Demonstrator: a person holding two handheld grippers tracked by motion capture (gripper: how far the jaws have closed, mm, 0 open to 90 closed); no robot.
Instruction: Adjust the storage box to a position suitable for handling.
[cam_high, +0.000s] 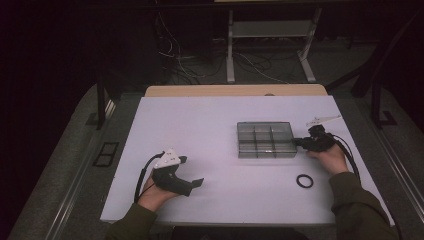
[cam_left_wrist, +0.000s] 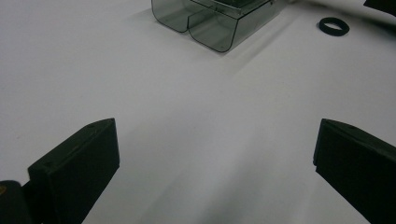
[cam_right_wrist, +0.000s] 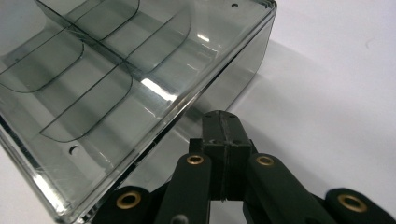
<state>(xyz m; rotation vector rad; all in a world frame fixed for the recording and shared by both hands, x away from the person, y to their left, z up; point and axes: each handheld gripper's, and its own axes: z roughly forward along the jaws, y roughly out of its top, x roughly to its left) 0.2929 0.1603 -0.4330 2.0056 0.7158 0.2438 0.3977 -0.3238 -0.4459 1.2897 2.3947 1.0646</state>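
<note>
High view: the right tongs (cam_high: 299, 142) touch the right wall of the compartment box (cam_high: 265, 139), which sits right of centre on the desk (cam_high: 210, 125). A black ring (cam_high: 304, 181) lies near the right edge.
Left gripper view: the left tongs (cam_left_wrist: 215, 163) stand wide apart over bare desk.
Right gripper view: the right tongs are pressed together, empty, tips at the box wall.

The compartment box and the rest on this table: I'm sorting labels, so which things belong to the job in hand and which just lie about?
In the job:
- clear compartment box
- right gripper, jaws shut, tips at the box's side wall

Lying about:
- black ring, on the white table
- left gripper, jaws open, nothing between them
</note>
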